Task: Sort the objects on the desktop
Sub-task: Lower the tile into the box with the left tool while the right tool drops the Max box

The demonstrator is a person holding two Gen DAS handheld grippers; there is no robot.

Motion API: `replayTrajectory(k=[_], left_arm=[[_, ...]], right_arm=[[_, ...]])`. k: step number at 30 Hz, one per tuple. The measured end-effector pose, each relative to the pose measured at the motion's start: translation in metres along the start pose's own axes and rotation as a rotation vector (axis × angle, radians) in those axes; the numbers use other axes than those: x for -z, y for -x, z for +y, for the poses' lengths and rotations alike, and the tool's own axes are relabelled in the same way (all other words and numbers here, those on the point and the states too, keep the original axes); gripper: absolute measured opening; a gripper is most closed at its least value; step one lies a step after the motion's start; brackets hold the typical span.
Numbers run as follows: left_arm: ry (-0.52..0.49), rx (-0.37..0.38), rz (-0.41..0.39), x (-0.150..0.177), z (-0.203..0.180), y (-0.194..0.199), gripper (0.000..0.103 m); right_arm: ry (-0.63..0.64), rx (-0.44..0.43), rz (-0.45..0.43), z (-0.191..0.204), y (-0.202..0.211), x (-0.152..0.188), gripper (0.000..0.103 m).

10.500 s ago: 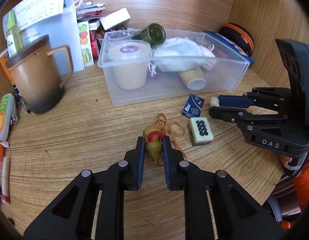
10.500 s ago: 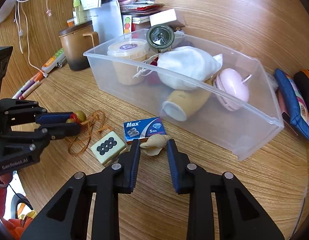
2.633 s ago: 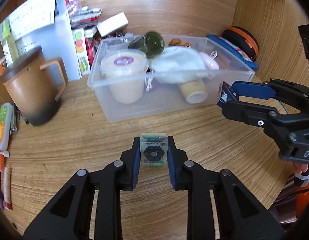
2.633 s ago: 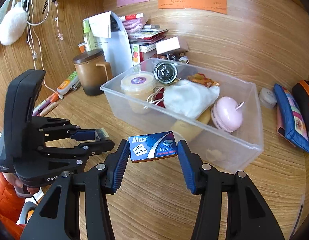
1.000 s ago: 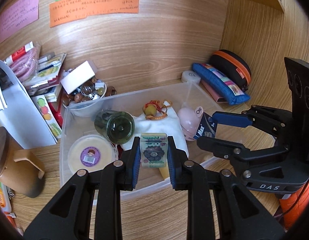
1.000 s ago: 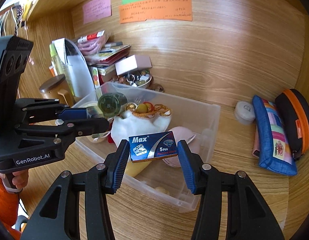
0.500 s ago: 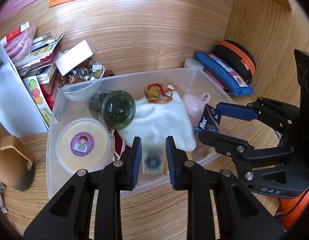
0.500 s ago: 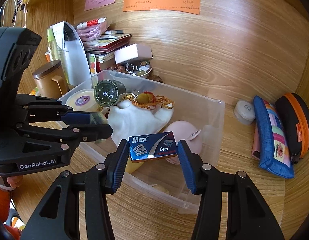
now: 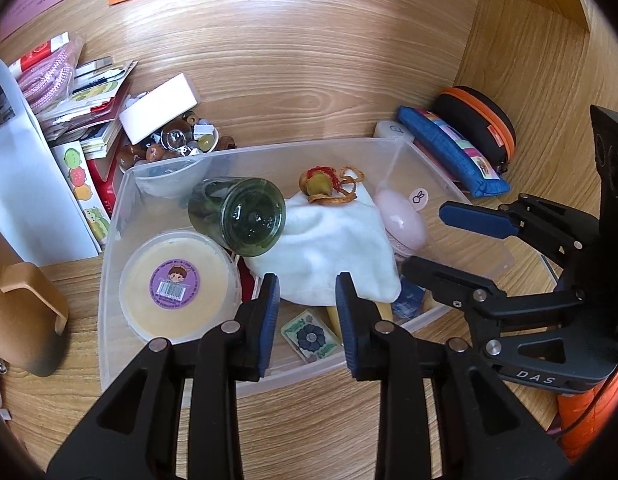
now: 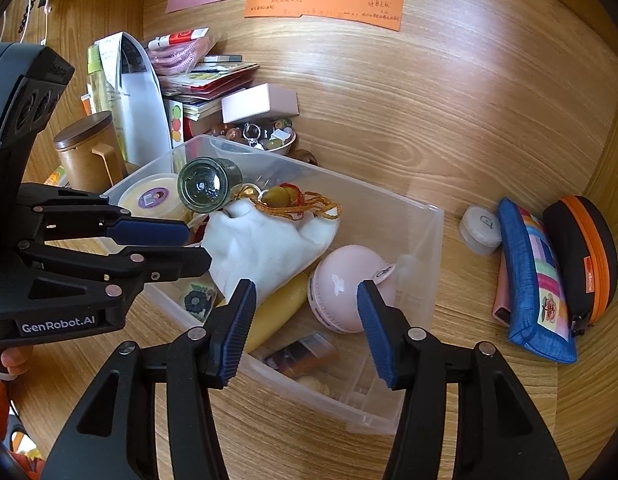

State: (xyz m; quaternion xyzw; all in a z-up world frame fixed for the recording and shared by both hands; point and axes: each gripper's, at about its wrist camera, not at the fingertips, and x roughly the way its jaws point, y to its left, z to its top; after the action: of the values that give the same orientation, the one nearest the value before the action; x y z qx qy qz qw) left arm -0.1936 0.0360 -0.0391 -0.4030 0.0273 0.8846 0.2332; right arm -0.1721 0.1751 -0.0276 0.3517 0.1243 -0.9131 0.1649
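A clear plastic bin [image 9: 109, 264] [image 10: 425, 240] sits on the wooden desk. It holds a cream tub [image 9: 177, 280], a green jar [image 9: 241, 216], a white cloth [image 9: 333, 248], a gourd charm [image 9: 321, 182], a pink round case [image 10: 345, 284], the mahjong tile [image 9: 311, 335] [image 10: 197, 300] and the blade box [image 10: 301, 354] [image 9: 409, 300]. My left gripper [image 9: 307, 312] is open and empty above the tile. My right gripper [image 10: 305, 332] is open and empty above the blade box; it also shows in the left wrist view [image 9: 433, 240].
A brown mug [image 9: 21, 312] stands left of the bin. Papers, a white box [image 9: 161, 110] and a bowl of beads [image 10: 257, 134] lie behind it. A blue pouch [image 10: 537, 280], a black-orange case [image 10: 585, 252] and a small white pot [image 10: 481, 228] lie at the right.
Both grippers have opened over the bin. The mahjong tile dropped from the left gripper and the blade box from the right gripper; both now lie in the bin.
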Motion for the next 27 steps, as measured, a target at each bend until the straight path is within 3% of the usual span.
replayTrajectory(k=[3,6,12,15,18,21,23,25,27], left_arm=[[0.006,0.006,-0.007,0.0,0.002,0.002,0.032],[0.009,-0.006,-0.033,-0.001,0.003,0.007,0.048],[0.004,-0.011,-0.06,-0.003,0.003,0.017,0.051],[0.006,-0.022,-0.076,-0.003,0.003,0.022,0.059],[0.007,-0.029,-0.097,-0.003,0.003,0.031,0.065],[0.014,-0.054,-0.128,-0.002,0.003,0.041,0.076],[0.029,-0.064,-0.144,-0.001,0.004,0.048,0.08],[0.044,-0.083,-0.164,0.001,0.004,0.056,0.094],[0.056,-0.099,-0.188,0.005,0.004,0.063,0.096]], right_arm=[[-0.004,-0.014,-0.001,-0.001,0.001,0.001,0.051],[-0.006,-0.018,-0.009,0.0,0.004,0.001,0.052],[0.008,0.005,-0.039,0.003,0.016,0.0,0.058],[0.006,0.013,-0.05,0.002,0.021,0.001,0.059],[-0.004,0.028,-0.064,0.001,0.027,0.001,0.071],[-0.018,0.036,-0.08,-0.001,0.034,0.002,0.073],[-0.029,0.045,-0.088,-0.002,0.039,0.002,0.078],[-0.046,0.069,-0.105,-0.002,0.045,0.003,0.087],[-0.059,0.086,-0.117,-0.001,0.051,0.004,0.088]])
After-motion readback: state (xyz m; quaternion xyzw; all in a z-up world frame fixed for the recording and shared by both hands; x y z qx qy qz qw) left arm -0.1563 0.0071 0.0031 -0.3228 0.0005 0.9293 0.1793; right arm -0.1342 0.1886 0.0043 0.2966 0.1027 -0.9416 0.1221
